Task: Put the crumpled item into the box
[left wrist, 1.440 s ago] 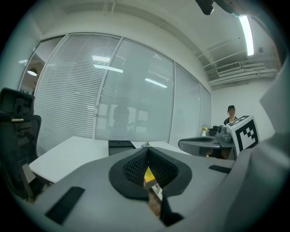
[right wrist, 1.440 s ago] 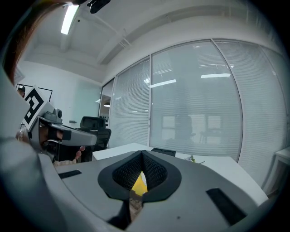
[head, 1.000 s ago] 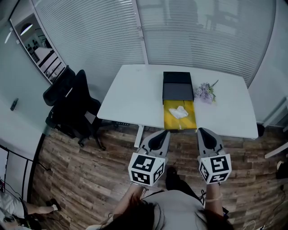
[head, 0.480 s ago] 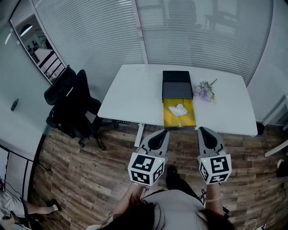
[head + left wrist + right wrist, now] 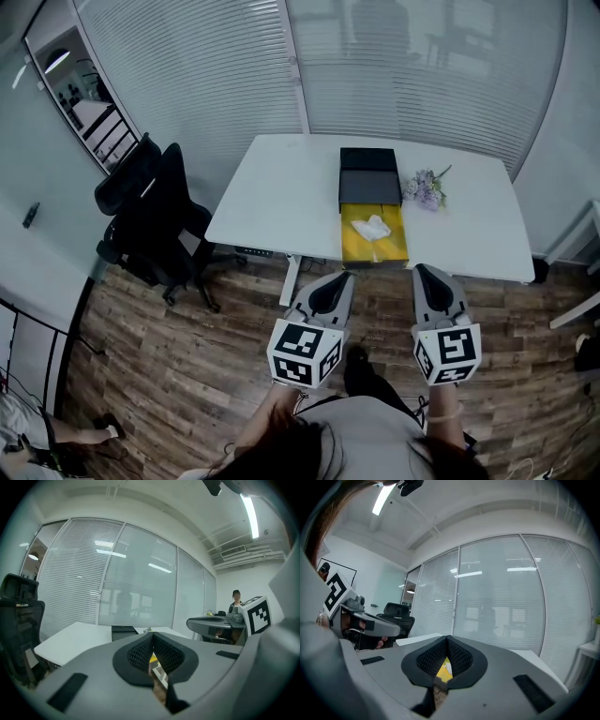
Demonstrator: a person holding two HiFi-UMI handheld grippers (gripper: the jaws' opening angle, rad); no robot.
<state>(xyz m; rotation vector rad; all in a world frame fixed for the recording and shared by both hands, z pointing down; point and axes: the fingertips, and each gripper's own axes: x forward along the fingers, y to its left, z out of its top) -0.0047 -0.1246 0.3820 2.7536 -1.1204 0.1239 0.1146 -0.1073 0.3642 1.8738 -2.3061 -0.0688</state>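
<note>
While both tools are held over the wooden floor (image 5: 169, 375) on the near side of the white table (image 5: 272, 202), neither one reaches the table edge. The left gripper (image 5: 343, 276) has its jaws drawn together; the ribbed pads meet at the tips and nothing is clamped between them. The right gripper (image 5: 421, 270) is in the same condition: jaws together, tips touching, nothing gripped. Both grippers point toward the table's near edge.

The crumpled item (image 5: 374, 228), white in colour, lies on a yellow sheet (image 5: 357, 247) at the near edge of the table, right of the table's centre line. The black box (image 5: 367, 178) stands on the table directly behind the yellow sheet and touches its far end. The crumpled item is outside the box. A small bunch of pale purple flowers (image 5: 421, 190) lies on the table just right of the box. A black office chair (image 5: 150, 216) stands on the floor off the table's left end.
</note>
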